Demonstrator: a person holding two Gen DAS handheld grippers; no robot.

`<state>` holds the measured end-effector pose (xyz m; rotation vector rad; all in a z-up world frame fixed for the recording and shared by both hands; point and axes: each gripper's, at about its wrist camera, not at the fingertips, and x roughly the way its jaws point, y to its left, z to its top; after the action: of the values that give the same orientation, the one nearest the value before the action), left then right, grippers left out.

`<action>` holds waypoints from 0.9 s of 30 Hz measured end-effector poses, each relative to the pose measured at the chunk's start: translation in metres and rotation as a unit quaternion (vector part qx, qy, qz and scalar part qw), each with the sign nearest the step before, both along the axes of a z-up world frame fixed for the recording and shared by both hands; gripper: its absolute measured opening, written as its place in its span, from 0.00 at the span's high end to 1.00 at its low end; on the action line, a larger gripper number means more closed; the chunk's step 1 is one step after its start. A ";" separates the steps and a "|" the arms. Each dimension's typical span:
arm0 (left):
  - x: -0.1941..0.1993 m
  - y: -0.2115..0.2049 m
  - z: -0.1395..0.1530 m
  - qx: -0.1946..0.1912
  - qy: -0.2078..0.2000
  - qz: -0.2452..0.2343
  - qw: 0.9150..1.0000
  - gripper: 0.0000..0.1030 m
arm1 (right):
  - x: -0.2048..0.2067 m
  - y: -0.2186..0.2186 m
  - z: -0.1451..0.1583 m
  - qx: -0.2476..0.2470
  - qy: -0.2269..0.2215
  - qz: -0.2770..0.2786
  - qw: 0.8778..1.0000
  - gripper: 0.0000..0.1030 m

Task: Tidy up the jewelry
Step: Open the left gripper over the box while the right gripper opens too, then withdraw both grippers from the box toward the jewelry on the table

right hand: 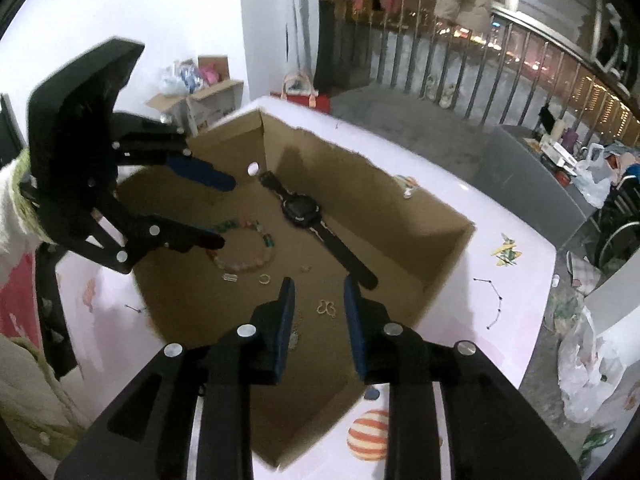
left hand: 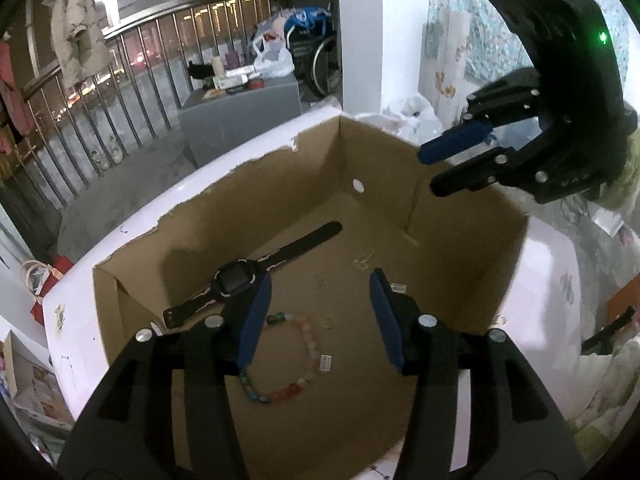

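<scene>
An open cardboard box (left hand: 256,196) (right hand: 372,188) stands on a pale table. On its floor lie a black wristwatch (left hand: 236,283) (right hand: 299,209), a bracelet of coloured beads (left hand: 294,388) (right hand: 256,264), a small ring (left hand: 328,322) (right hand: 264,279) and a pale butterfly-shaped piece (right hand: 328,308). My left gripper (left hand: 320,280) (right hand: 222,211) hangs over the bracelet, open, with nothing between its blue pads. Over the box's other side my right gripper (right hand: 318,284) (left hand: 426,172) is also open and holds nothing.
The table (right hand: 480,280) carries printed pictures, one a striped ball (right hand: 368,434). A metal railing (left hand: 120,80), a grey cabinet (left hand: 240,116) and plastic bags (right hand: 588,364) surround it. A cream and green sleeve (right hand: 16,200) shows behind the left gripper.
</scene>
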<state>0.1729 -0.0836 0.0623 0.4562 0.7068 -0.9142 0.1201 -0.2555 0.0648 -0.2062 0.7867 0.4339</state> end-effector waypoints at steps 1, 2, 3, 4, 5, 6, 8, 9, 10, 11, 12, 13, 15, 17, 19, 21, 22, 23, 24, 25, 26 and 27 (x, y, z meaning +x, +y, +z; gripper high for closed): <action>-0.005 0.004 0.003 -0.007 -0.004 0.000 1.000 0.53 | -0.008 -0.003 0.003 0.005 -0.006 0.000 1.000 0.75; -0.012 0.008 0.007 -0.014 -0.009 -0.002 1.000 0.53 | -0.016 -0.006 0.006 0.011 -0.012 0.000 1.000 0.75; -0.020 0.013 0.011 -0.021 -0.013 -0.003 1.000 0.53 | -0.026 -0.008 0.010 0.018 -0.018 0.000 1.000 0.74; -0.026 0.017 0.014 -0.028 -0.014 -0.004 1.000 0.53 | -0.041 -0.012 0.014 0.028 -0.026 0.000 0.999 0.74; -0.035 0.023 0.017 -0.038 -0.016 -0.006 0.999 0.53 | -0.049 -0.015 0.015 0.033 -0.030 0.000 0.999 0.72; -0.041 0.027 0.019 -0.044 -0.017 -0.007 0.999 0.53 | -0.059 -0.017 0.016 0.038 -0.034 -0.002 0.999 0.70; -0.059 0.039 0.022 -0.058 -0.021 -0.009 0.998 0.52 | -0.079 -0.023 0.014 0.048 -0.035 -0.005 0.998 0.70; -0.067 0.043 0.023 -0.062 -0.021 -0.010 0.998 0.52 | -0.088 -0.025 0.011 0.052 -0.035 -0.007 0.998 0.70; -0.073 0.046 0.023 -0.065 -0.021 -0.010 0.998 0.52 | -0.098 -0.027 0.007 0.058 -0.032 -0.010 0.998 0.70; -0.081 0.050 0.022 -0.069 -0.022 -0.009 0.997 0.52 | -0.106 -0.028 0.004 0.063 -0.029 -0.012 0.998 0.70; -0.089 0.054 0.021 -0.072 -0.020 -0.008 0.997 0.52 | -0.111 -0.028 0.000 0.066 -0.026 -0.014 0.997 0.70; -0.096 0.058 0.018 -0.074 -0.018 -0.008 0.997 0.52 | -0.118 -0.027 -0.006 0.067 -0.021 -0.016 0.997 0.70; -0.107 0.063 0.015 -0.074 -0.016 -0.006 0.997 0.52 | -0.129 -0.025 -0.018 0.077 -0.011 -0.017 0.997 0.70; -0.119 0.067 0.003 -0.069 -0.013 -0.001 0.998 0.52 | -0.135 -0.022 -0.030 0.087 0.002 -0.016 0.996 0.70; -0.129 0.069 -0.010 -0.061 -0.004 0.002 0.998 0.52 | -0.136 -0.017 -0.045 0.090 0.015 -0.015 0.996 0.70; -0.138 0.070 -0.023 -0.056 0.001 0.003 0.998 0.52 | -0.133 -0.013 -0.059 0.094 0.027 -0.016 0.995 0.70; -0.141 0.069 -0.031 -0.056 0.010 0.002 0.998 0.52 | -0.130 -0.010 -0.067 0.098 0.034 -0.017 0.994 0.70; -0.143 0.068 -0.039 -0.057 0.019 0.002 0.998 0.52 | -0.127 -0.008 -0.074 0.099 0.037 -0.019 0.994 0.70; -0.143 0.068 -0.044 -0.056 0.023 0.004 0.998 0.52 | -0.122 -0.006 -0.082 0.098 0.040 -0.022 0.994 0.70; -0.144 0.065 -0.052 -0.054 0.026 0.005 0.998 0.52 | -0.119 -0.004 -0.086 0.098 0.043 -0.023 0.994 0.70; -0.144 0.063 -0.060 -0.049 0.028 0.006 0.998 0.52 | -0.114 -0.001 -0.092 0.095 0.047 -0.024 0.994 0.70; -0.144 0.060 -0.065 -0.043 0.026 0.007 0.999 0.52 | -0.112 0.001 -0.097 0.092 0.048 -0.025 0.994 0.70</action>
<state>0.0294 -0.0236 -0.0023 0.3512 0.7145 -0.9431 0.0079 -0.2543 -0.0318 0.0069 0.8390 0.4684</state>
